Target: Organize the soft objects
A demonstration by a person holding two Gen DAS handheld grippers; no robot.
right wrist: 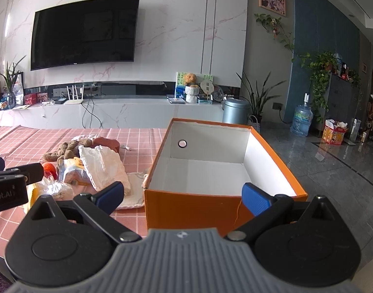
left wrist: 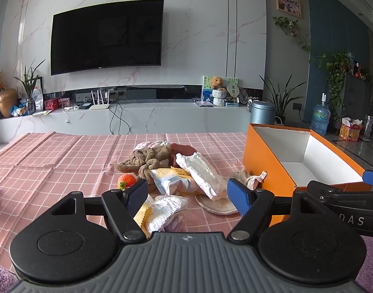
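A pile of soft things lies on the pink checked tablecloth (left wrist: 52,161): a brown knotted plush (left wrist: 147,158), an orange knitted strawberry (left wrist: 126,180), white crinkly packets (left wrist: 201,173), a yellow-and-white packet (left wrist: 162,210), a round beige pad (left wrist: 218,205) and a dark red cloth (left wrist: 184,149). An open orange box (left wrist: 267,171) with a white inside stands to the right of the pile. My left gripper (left wrist: 189,193) is open and empty, just in front of the pile. My right gripper (right wrist: 184,196) is open and empty, in front of the box (right wrist: 193,207), which holds nothing I can see.
The table's far edge faces a marble TV bench (left wrist: 137,117). The floor drops away right of the box (right wrist: 333,171). The left gripper's body (right wrist: 8,190) shows at the left edge of the right wrist view.
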